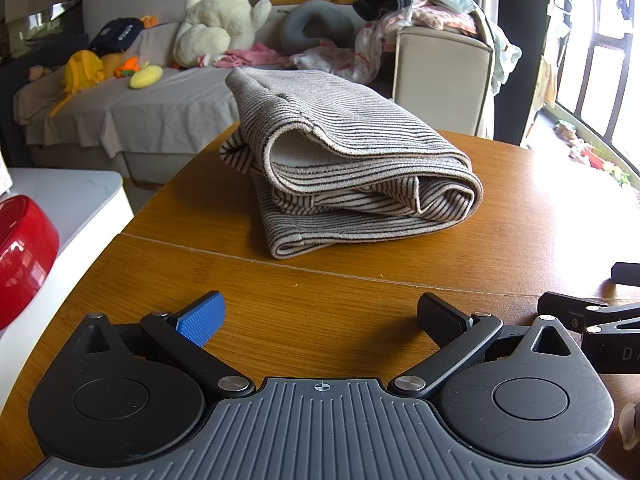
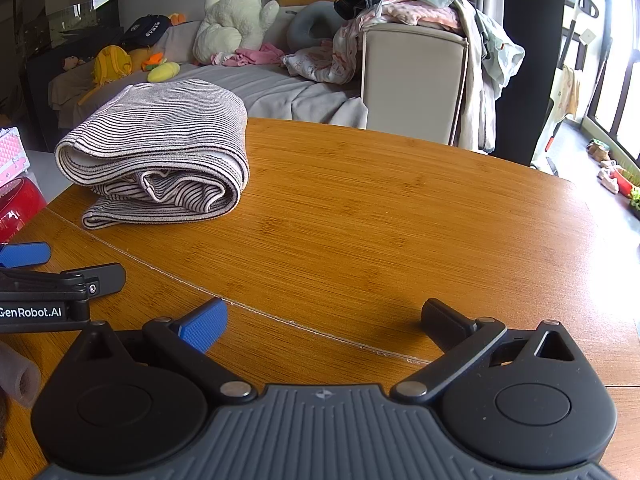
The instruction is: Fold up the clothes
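Observation:
A grey-and-black striped garment [image 1: 344, 164] lies folded in a thick bundle on the wooden table [image 1: 520, 200]. In the right wrist view it [image 2: 160, 152] sits at the table's far left. My left gripper [image 1: 320, 316] is open and empty, low over the table, a short way in front of the bundle. My right gripper [image 2: 324, 320] is open and empty, to the right of the left one and well clear of the garment. The left gripper's fingers [image 2: 24, 254] show at the left edge of the right wrist view.
A red container [image 1: 20, 260] and a white counter [image 1: 76, 200] stand left of the table. Behind are a sofa [image 1: 152, 104] with plush toys and a beige chair [image 1: 440, 76] piled with clothes [image 1: 424, 12]. A seam [image 2: 320, 330] runs across the tabletop.

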